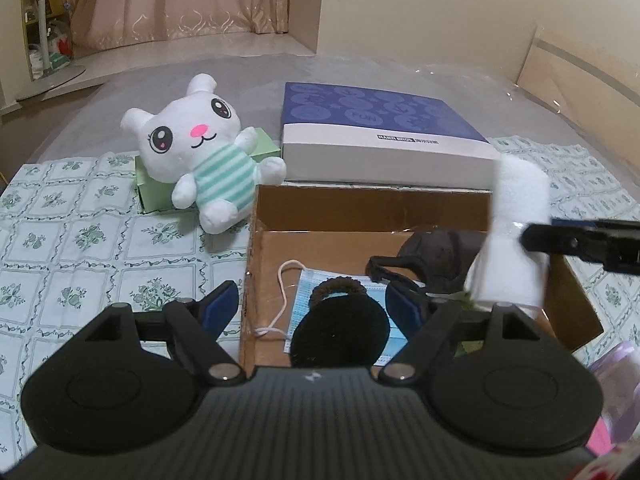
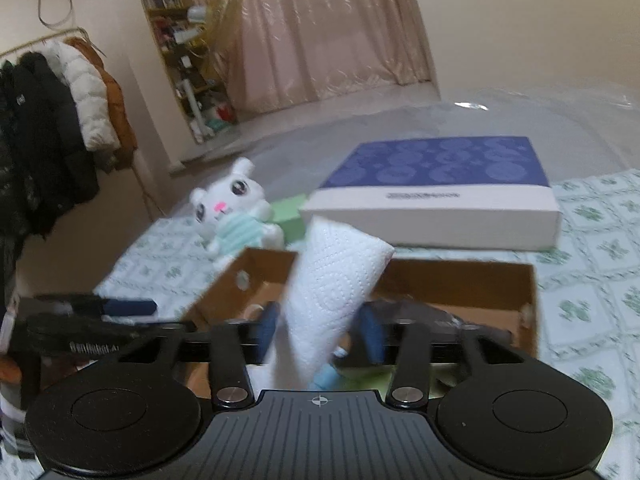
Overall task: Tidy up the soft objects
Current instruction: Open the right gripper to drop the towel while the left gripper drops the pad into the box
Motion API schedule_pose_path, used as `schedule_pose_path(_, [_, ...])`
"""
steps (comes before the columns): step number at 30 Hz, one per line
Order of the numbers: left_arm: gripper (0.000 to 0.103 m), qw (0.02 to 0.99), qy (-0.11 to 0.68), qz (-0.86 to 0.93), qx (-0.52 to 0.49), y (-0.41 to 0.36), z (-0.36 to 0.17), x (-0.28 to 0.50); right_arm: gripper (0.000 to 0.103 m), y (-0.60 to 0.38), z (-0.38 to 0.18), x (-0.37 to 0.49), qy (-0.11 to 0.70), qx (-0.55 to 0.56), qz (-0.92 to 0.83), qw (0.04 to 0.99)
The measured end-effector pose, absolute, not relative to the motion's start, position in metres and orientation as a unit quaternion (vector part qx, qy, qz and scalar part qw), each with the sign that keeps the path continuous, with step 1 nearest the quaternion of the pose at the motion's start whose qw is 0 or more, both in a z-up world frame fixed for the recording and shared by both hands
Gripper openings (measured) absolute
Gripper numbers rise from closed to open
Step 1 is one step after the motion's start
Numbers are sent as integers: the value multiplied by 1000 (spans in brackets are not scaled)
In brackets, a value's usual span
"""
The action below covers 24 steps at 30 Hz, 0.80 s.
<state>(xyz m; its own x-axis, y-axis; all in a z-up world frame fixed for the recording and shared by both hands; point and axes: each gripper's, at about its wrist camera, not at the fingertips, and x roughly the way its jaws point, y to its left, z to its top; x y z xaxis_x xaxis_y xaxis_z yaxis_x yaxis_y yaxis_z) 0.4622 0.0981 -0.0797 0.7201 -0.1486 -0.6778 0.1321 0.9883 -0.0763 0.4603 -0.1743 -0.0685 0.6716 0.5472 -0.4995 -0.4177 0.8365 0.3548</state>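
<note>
On the floral cloth [image 1: 80,240] at the far left a white plush bunny [image 1: 200,148] leans on a green box [image 1: 264,148]; right of it lies a flat blue-lidded box [image 1: 380,120]. In front stands the open cardboard box [image 1: 332,208] holding a blue face mask [image 1: 304,300], a dark hair tie [image 1: 340,286], a round black pad [image 1: 340,330] and a dark cloth piece [image 1: 436,252]. The left gripper [image 1: 312,304] hangs over the box's near-left rim, jaws wide apart, gripping nothing. At the right, the right gripper [image 2: 320,334] holds its jaws partly apart around a white paper-towel pack [image 2: 336,288] above the box — the pads seem clear of it, though blur makes that uncertain.
</note>
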Motion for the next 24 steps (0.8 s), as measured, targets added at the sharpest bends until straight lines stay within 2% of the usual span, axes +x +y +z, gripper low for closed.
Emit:
schedule_pose_path(1, [79, 927, 367, -75, -11, 98, -80, 461, 74, -173, -67, 462, 301, 111, 266, 909])
schedule_pose_path(2, [79, 927, 367, -75, -10, 99, -79, 460, 74, -171, -66, 463, 295, 116, 265, 911])
schedule_pose_path(13, [79, 925, 371, -74, -22, 110, -71, 435, 74, -188, -70, 451, 338, 133, 223, 905])
schedule_pose_path(24, [79, 926, 370, -55, -40, 115, -40, 386, 74, -229, -49, 400, 337, 176, 197, 904])
